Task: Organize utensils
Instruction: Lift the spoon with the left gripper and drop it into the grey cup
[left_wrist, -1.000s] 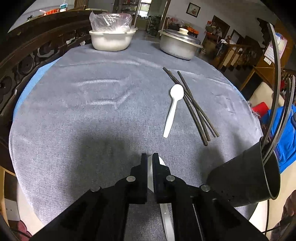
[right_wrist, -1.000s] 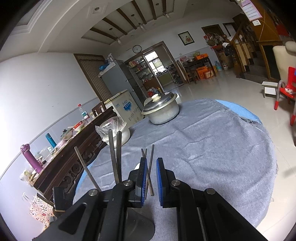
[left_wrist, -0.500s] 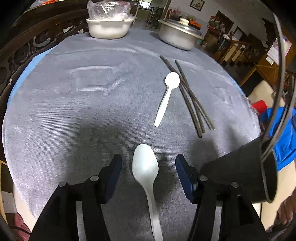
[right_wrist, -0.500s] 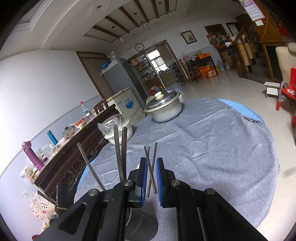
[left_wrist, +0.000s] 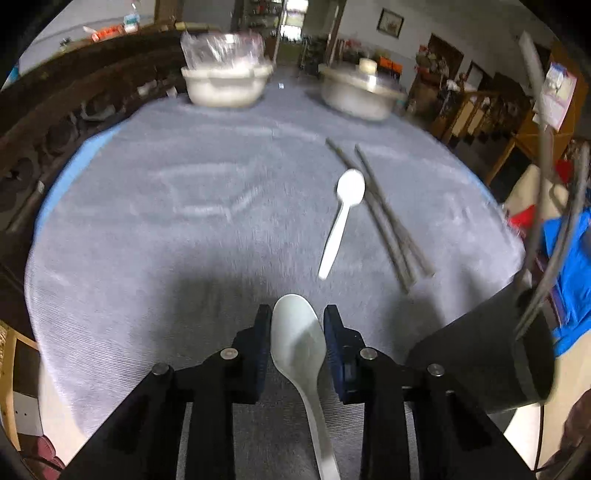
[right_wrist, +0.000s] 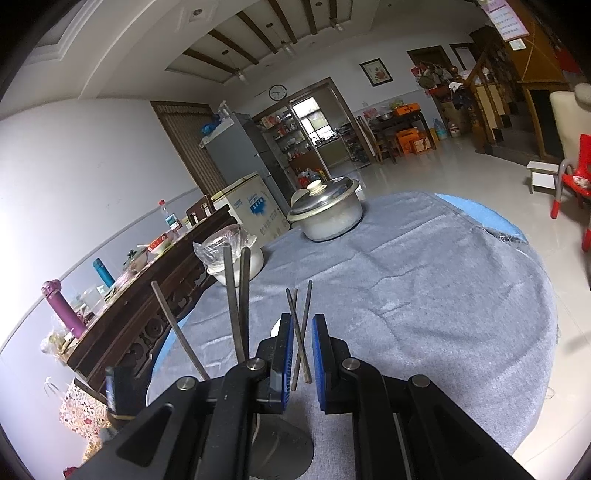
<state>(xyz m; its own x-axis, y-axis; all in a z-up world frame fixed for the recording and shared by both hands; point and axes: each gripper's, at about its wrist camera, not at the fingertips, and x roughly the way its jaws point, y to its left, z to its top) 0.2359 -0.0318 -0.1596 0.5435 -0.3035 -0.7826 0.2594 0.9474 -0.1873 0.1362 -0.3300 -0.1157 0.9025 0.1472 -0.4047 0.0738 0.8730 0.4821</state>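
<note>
1. The left gripper (left_wrist: 298, 320) has its jaws closing around the bowl of a white spoon (left_wrist: 297, 341); both blue pads sit at the bowl's edges, seemingly touching, though blur makes firm contact hard to confirm.
2. The right gripper (right_wrist: 303, 328) is clenched nearly closed; what it holds is hidden below the frame, perhaps the black cup (left_wrist: 480, 363).
3. That cup sits at the table's right edge, holding chopsticks that run out of frame.
4. Ahead lies a smaller white spoon (left_wrist: 341, 221) just beside loose chopsticks (left_wrist: 384, 218).
5. The grey cloth (left_wrist: 166, 229) left of them offers open room up to the bowl (left_wrist: 225, 83) and the lidded pot (left_wrist: 356, 92).
6. Writing on the white box (right_wrist: 255, 206) is unreadable.
</note>
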